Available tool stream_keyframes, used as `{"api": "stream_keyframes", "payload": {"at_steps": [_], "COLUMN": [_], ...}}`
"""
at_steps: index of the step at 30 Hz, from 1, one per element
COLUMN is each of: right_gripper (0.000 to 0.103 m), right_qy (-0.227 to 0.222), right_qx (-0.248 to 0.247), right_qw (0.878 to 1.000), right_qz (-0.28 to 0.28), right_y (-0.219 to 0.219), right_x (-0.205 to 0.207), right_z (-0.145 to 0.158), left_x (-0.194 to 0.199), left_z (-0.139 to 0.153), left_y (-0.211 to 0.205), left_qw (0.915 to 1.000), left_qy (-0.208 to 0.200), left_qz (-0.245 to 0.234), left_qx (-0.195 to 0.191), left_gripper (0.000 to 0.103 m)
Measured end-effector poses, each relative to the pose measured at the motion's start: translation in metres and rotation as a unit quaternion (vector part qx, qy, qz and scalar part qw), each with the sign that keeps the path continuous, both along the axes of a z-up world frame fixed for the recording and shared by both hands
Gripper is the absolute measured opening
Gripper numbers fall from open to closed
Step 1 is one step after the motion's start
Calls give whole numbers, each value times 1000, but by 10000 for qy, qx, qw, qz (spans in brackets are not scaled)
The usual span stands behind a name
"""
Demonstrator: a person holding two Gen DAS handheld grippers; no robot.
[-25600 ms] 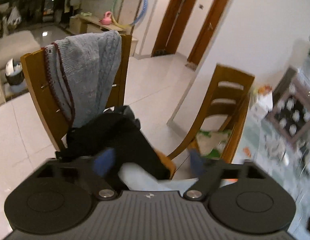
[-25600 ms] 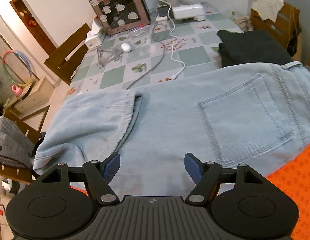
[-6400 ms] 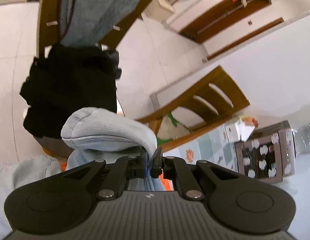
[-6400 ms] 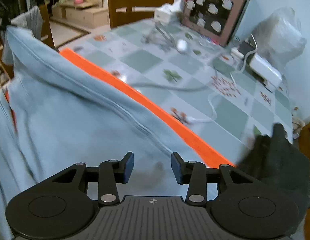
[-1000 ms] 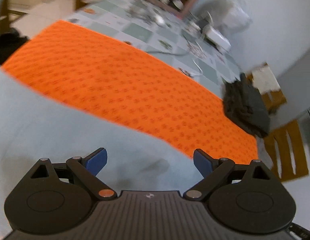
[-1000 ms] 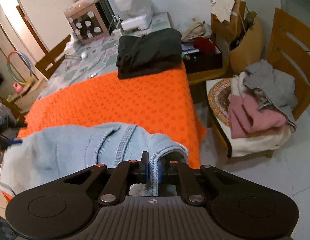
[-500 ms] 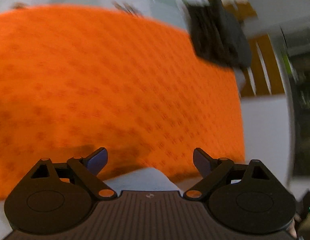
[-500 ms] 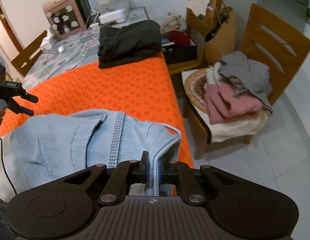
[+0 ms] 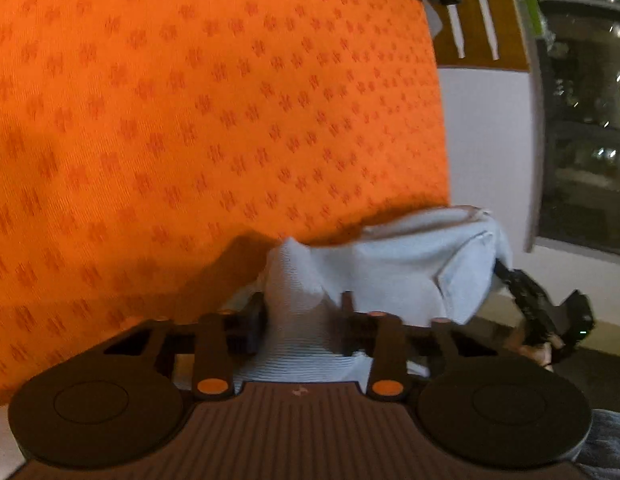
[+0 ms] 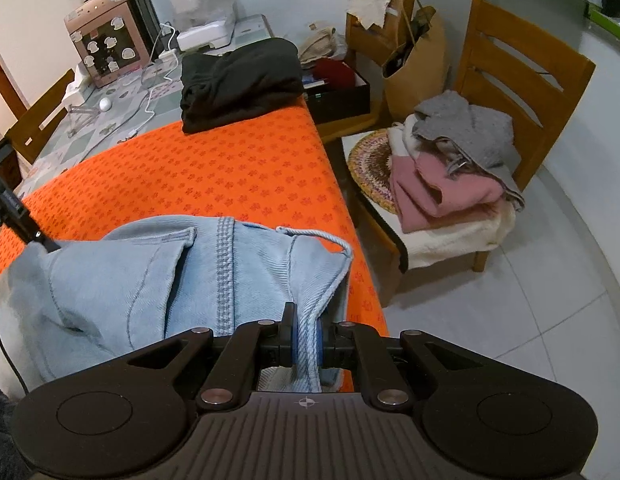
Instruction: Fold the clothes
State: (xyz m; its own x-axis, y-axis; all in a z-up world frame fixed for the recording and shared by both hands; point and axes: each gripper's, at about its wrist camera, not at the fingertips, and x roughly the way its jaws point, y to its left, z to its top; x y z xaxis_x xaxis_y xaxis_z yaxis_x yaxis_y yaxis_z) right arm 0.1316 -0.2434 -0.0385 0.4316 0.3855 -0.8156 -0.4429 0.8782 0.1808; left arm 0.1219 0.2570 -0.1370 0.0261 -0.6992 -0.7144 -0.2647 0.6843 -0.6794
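Light blue jeans point(image 10: 157, 280) hang between my two grippers above the near edge of the orange cloth point(image 10: 213, 176) on the table. My right gripper point(image 10: 307, 344) is shut on the waistband corner with its drawstring. My left gripper point(image 9: 297, 312) is shut on a bunched fold of the jeans point(image 9: 390, 264). The left gripper shows in the right wrist view point(image 10: 13, 216) at the far left, on the other end of the jeans. The right gripper shows in the left wrist view point(image 9: 542, 308) at the right.
A folded black garment point(image 10: 241, 80) lies at the far end of the orange cloth. A wooden chair point(image 10: 522, 92) at the right holds a pile of grey, pink and cream clothes point(image 10: 450, 172). A pink box point(image 10: 105, 32), cables and a white appliance stand at the back.
My left gripper was open over the orange cloth and has now shut on a fold of the jeans. My right gripper keeps its hold on the waistband and has lifted slightly.
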Motion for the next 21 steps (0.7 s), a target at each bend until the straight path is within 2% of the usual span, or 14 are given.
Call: {"api": "stream_keyframes", "payload": {"at_steps": [1, 2, 4, 5, 6, 8, 11, 13, 15, 17, 21], "right_gripper": [11, 11, 11, 11, 11, 11, 11, 11, 11, 13, 26], "right_qy": [-38, -77, -153, -226, -349, -592, -716, -778, -693, -567, -325], "right_qx": [11, 23, 46, 74, 114, 129, 15, -109, -295, -451, -625], "right_qw": [10000, 10000, 9999, 9997, 9993, 9982, 9974, 9969, 9970, 9971, 9970], "right_qz": [-10, -19, -38, -42, -34, 3, 56, 105, 171, 229, 315], "right_y": [0, 1, 1, 2, 4, 12, 28, 39, 48, 56, 57], "right_x": [0, 0, 1, 2, 4, 10, 30, 46, 61, 74, 85], "right_z": [1, 2, 4, 6, 10, 17, 13, 7, -5, -19, -37], "left_x": [-7, -15, -31, -41, -51, -69, -85, -85, -82, -76, -67], "left_z": [3, 6, 17, 23, 30, 42, 47, 44, 44, 46, 63], "left_y": [0, 1, 9, 18, 26, 44, 60, 64, 67, 65, 56], "left_qw": [9998, 9991, 9941, 9876, 9789, 9543, 9216, 9102, 9056, 9091, 9197], "left_qy": [-105, -210, -579, -801, -1021, -1497, -1919, -2009, -2083, -2089, -2206], "left_qz": [172, 344, 875, 1293, 1707, 2515, 3329, 3593, 3683, 3603, 3227], "left_qx": [-65, -129, -285, -378, -470, -607, -549, -460, -284, -73, 371], "left_gripper": [21, 16, 12, 11, 10, 7, 3, 3, 3, 3, 4]}}
